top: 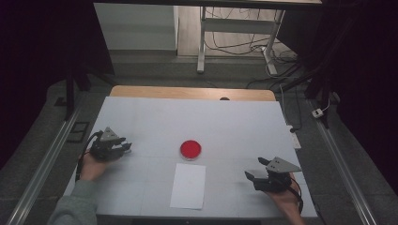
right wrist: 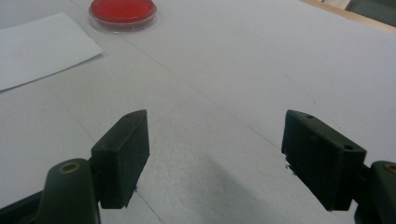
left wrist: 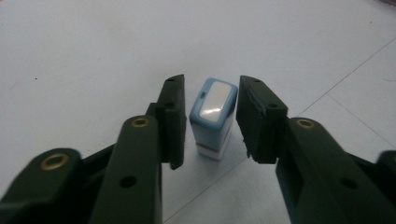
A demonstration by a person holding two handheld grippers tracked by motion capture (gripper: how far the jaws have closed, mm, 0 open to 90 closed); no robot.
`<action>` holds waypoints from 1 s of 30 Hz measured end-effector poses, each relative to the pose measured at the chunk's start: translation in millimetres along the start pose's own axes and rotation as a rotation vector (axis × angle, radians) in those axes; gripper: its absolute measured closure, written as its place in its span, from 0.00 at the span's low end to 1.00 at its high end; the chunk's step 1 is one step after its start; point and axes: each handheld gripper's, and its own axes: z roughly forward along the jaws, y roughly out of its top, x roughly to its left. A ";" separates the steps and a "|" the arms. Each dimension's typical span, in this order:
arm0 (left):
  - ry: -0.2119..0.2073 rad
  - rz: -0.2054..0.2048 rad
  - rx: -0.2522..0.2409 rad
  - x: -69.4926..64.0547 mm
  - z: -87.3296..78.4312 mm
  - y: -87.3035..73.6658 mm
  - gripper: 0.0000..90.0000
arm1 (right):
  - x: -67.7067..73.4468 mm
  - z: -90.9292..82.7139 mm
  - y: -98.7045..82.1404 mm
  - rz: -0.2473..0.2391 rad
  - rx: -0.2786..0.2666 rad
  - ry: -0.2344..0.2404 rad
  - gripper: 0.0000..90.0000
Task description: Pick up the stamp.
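I'm at the grasp step: my left gripper (left wrist: 209,119) has its jaws straddling a small blue-and-white stamp (left wrist: 212,116) that stands upright on the white surface (left wrist: 93,56). In the left gripper view the stamp sits squarely between the pads. There's a thin gap on the left pad side, and the right pad looks just about touching, maybe not quite. So I'd call it not clamped yet: jaws narrowed around the stamp, no firm press on both sides that I can see.

In the high view the left gripper (top: 126,146) sits low at the left of the surface and the stamp itself is too small to make out there.

My right gripper (right wrist: 215,154) is idle, with its jaws wide apart and nothing between them, just bare surface. Ahead of it and off to its left lie the red ink pad (right wrist: 123,12) and the corner of the white paper sheet (right wrist: 42,46). In the high view the ink pad (top: 190,149) sits just beyond the paper (top: 188,185), mid-surface, well to the right of the left gripper.

Next move, as I judge it: finish the squeeze until both pads bear on the stamp's sides, keep it upright, lift straight up, then carry it rightward toward the ink pad. One risk is an off-centre pinch tipping the stamp.
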 end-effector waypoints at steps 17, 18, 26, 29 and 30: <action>-0.007 0.009 -0.006 -0.6 -1.9 -0.3 0.84 | -0.4 -0.2 -0.2 -0.002 -0.001 -0.004 0.25; -0.010 0.000 -0.013 -0.6 -2.2 -0.6 0.84 | -0.1 -0.3 -0.1 0.001 -0.002 -0.004 0.25; -0.028 -0.028 -0.047 0.3 -5.9 -0.6 0.84 | -0.1 -0.8 0.1 0.001 -0.006 -0.007 0.25; -0.044 -0.047 -0.055 0.5 -7.1 -0.2 0.84 | 0.0 -1.2 0.2 -0.003 -0.006 -0.011 0.25; -0.052 -0.059 -0.057 0.8 -7.5 0.2 0.84 | -0.1 -1.3 0.2 -0.003 -0.007 -0.012 0.25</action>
